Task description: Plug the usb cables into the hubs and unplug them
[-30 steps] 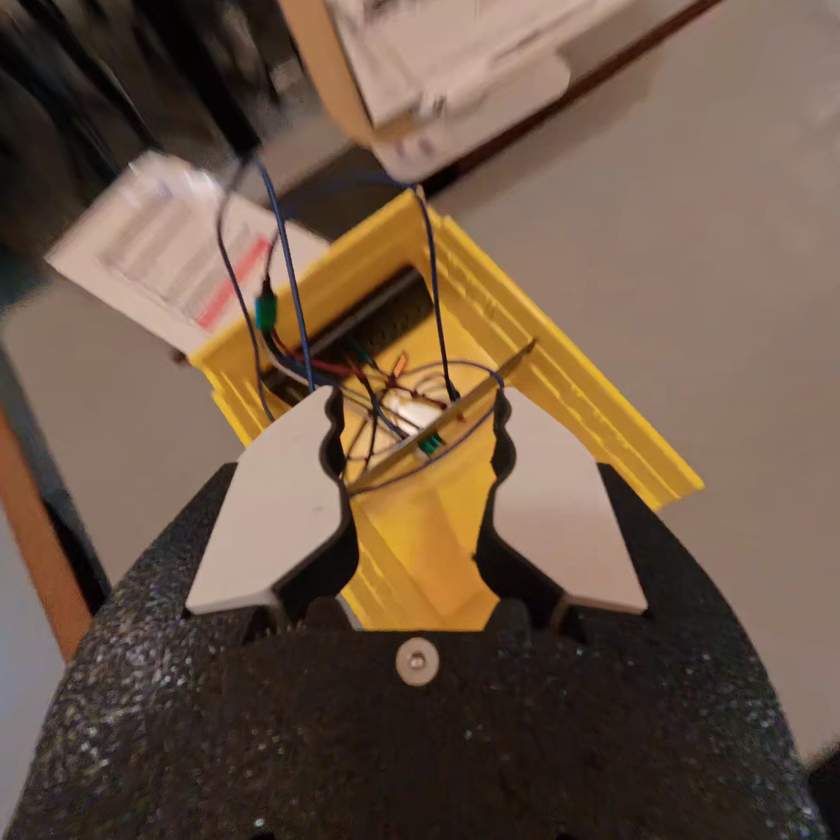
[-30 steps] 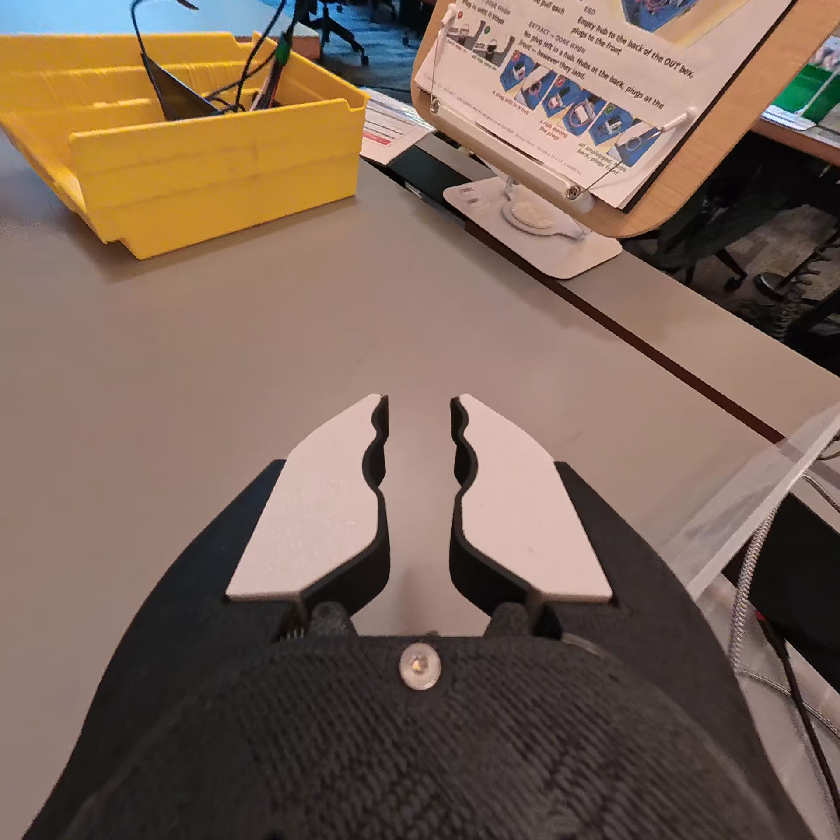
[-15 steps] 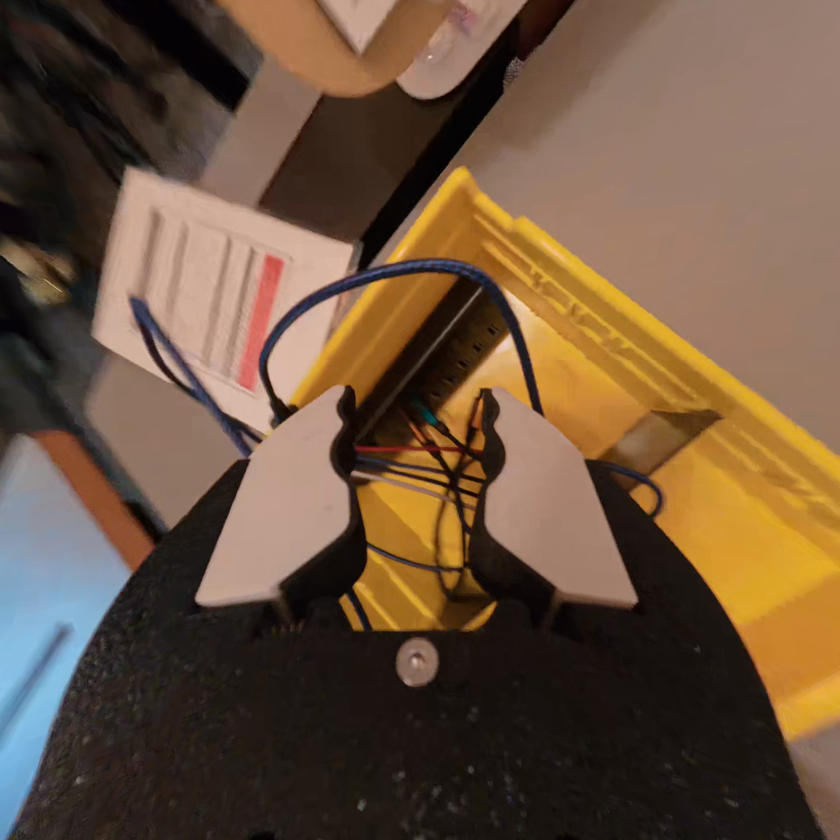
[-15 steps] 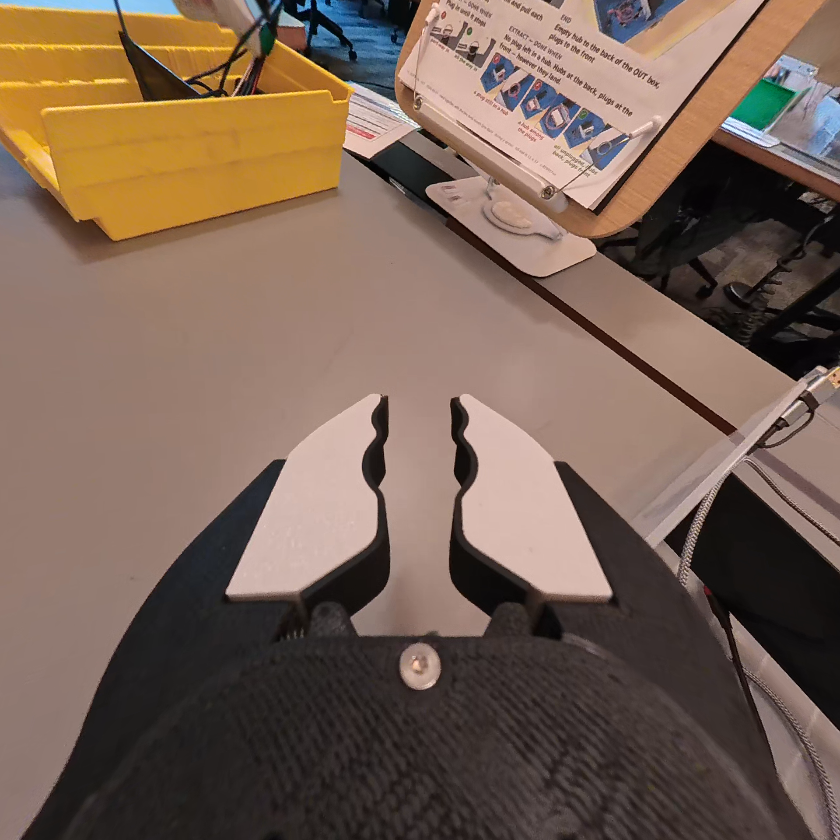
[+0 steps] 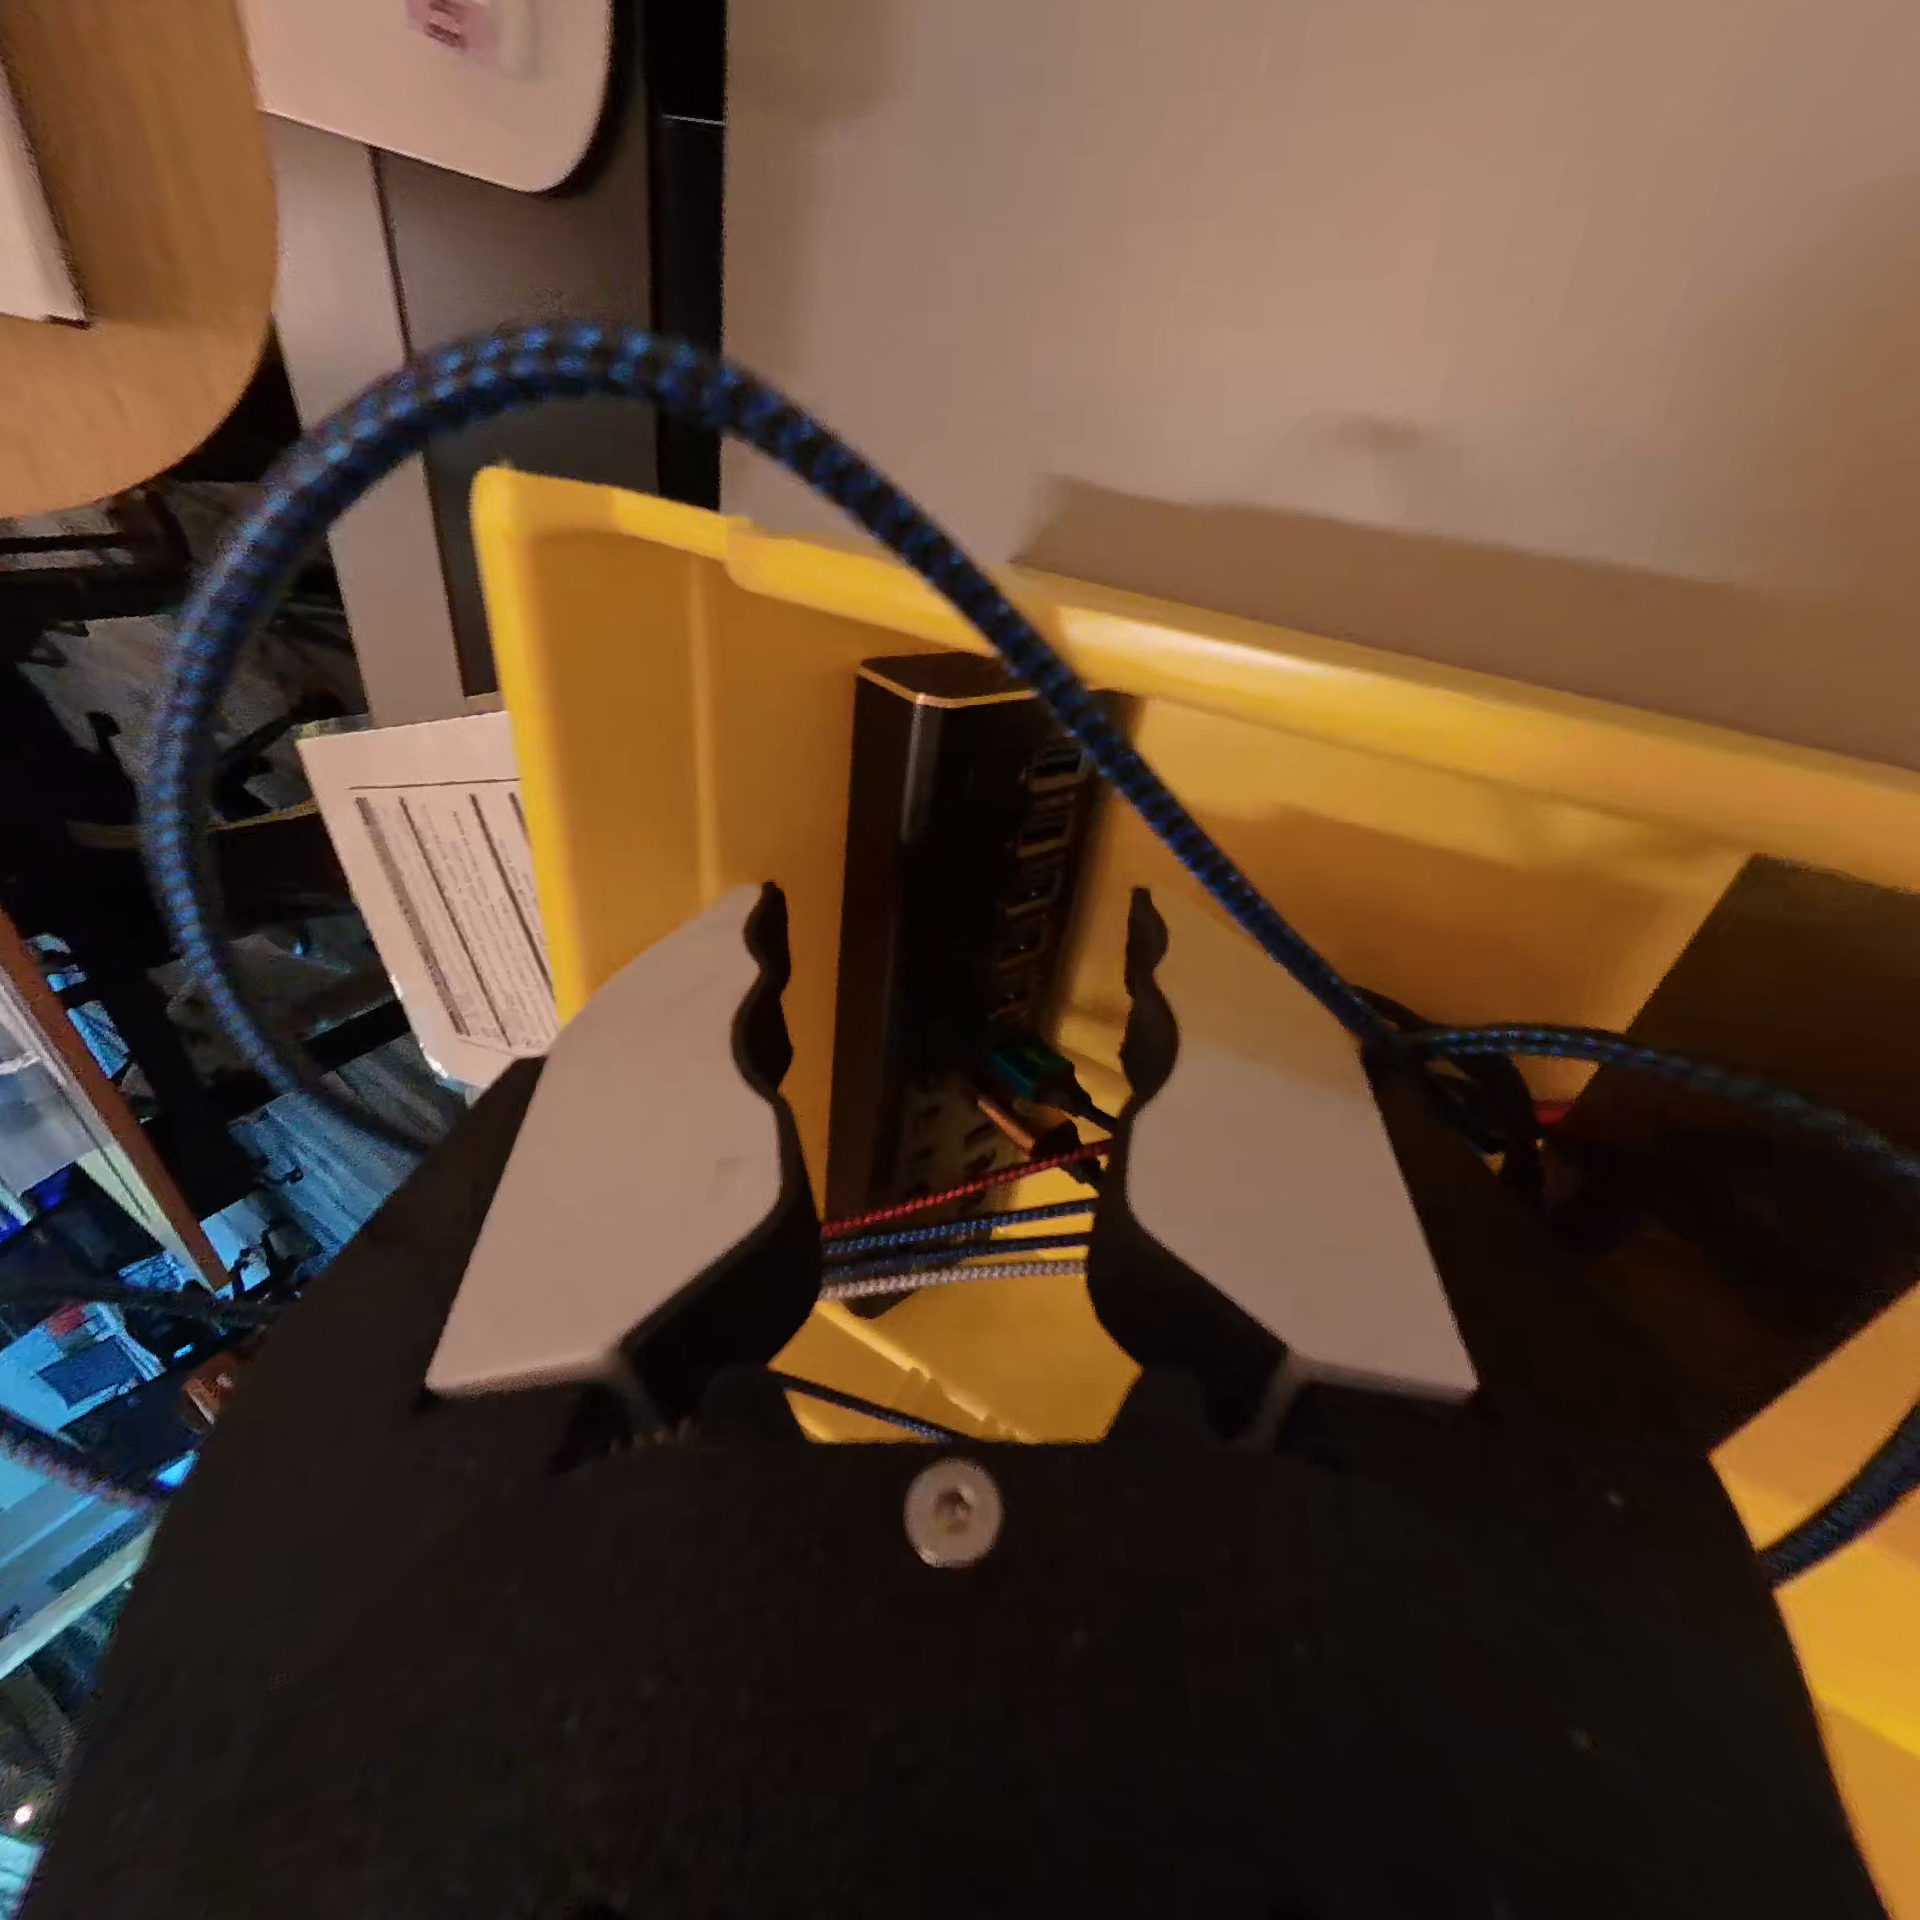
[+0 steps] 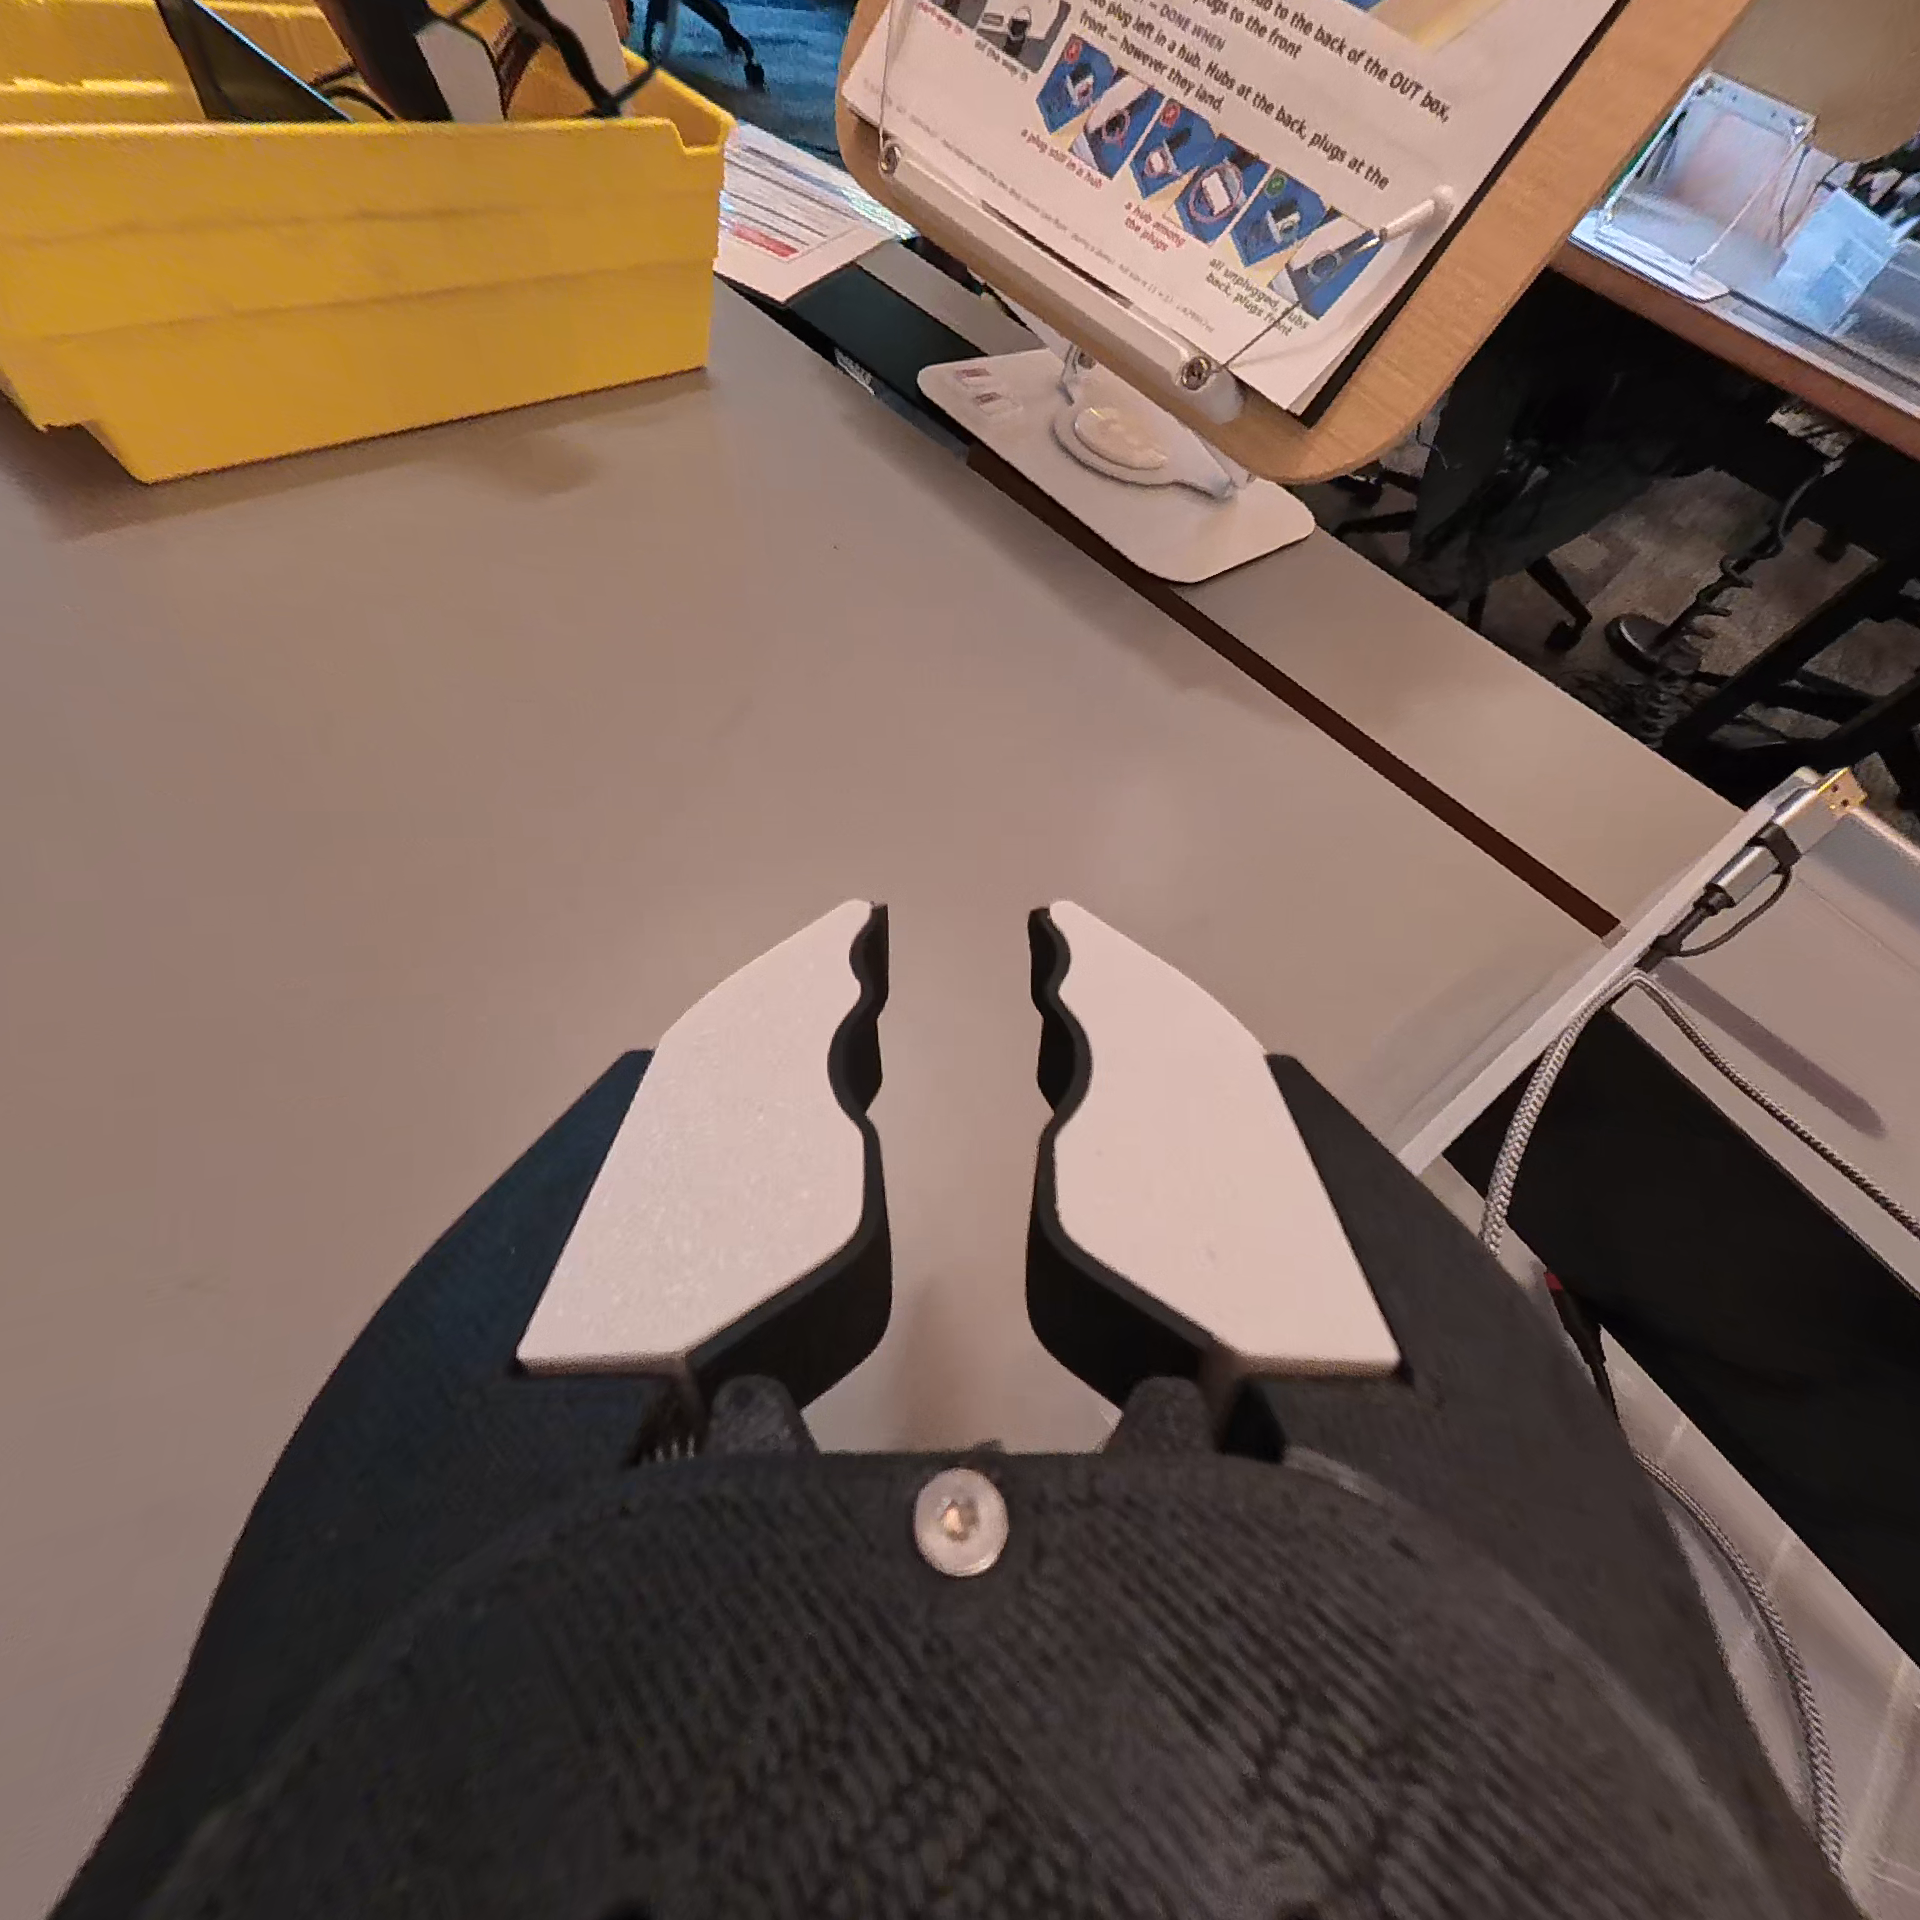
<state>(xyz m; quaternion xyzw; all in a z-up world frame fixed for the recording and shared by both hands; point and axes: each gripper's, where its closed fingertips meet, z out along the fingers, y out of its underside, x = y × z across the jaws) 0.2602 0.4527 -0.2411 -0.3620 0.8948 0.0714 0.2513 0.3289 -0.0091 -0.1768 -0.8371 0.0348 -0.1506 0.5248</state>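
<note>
My left gripper hangs spread wide over the yellow bin, gripping nothing. The black hub stands at 12 between my tips, cables crossing the gap. A blue braided cable loops overhead. My right gripper sits parted and empty above bare table, with the table edge at 2.
</note>
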